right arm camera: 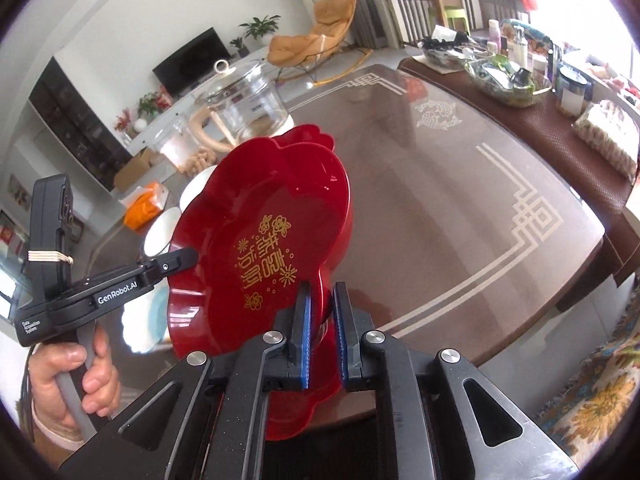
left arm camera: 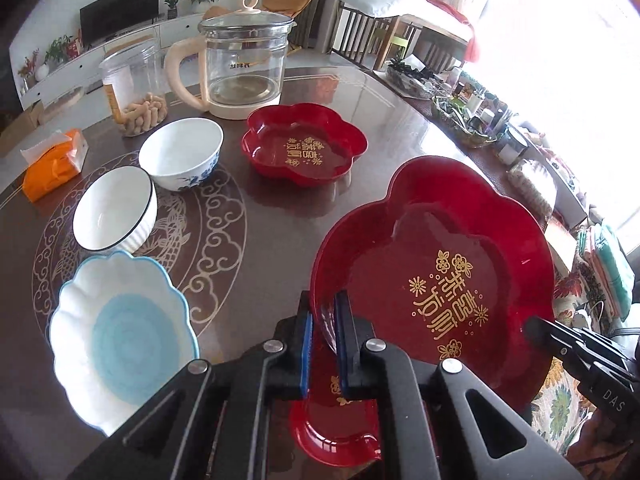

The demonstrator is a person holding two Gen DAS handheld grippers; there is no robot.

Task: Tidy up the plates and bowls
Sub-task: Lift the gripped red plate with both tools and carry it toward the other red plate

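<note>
- My left claw (left arm camera: 323, 312) is clamped on the near rim of a red flower-shaped plate (left arm camera: 436, 280), one blue pad inside the wall and one outside, so the plate hangs tilted above the counter (left arm camera: 260, 248).
- My right claw (right arm camera: 323, 304) pinches the same plate (right arm camera: 260, 248) on its opposite edge; in the left wrist view its black tip (left arm camera: 538, 328) shows at the plate's right rim.
- The plate's gold lettering (with little blossoms around it) faces both cameras.
- Under the held plate, close to me, a second red plate (left arm camera: 332, 420) lies flat on the counter; whether the two touch I cannot tell.
- A third red plate (left arm camera: 304, 146) sits farther off, well apart from the one I hold, just in front of a glass kettle (left arm camera: 236, 64) with a cream handle.
- On my left stand three pieces in a row: a white bowl with blue flowers (left arm camera: 182, 154), a ribbed white bowl with a dark rim (left arm camera: 116, 208) just beside it, and a scalloped white dish with a blue centre (left arm camera: 120, 336) nearest me.
- Behind the bowls is a clear jar (left arm camera: 134, 88) holding pale sticks, and an orange tissue pack (left arm camera: 54, 164) lies at the counter's left edge.
- In the right wrist view my left hand (right arm camera: 76, 376) wraps the grey trigger of the left claw's handle.
</note>
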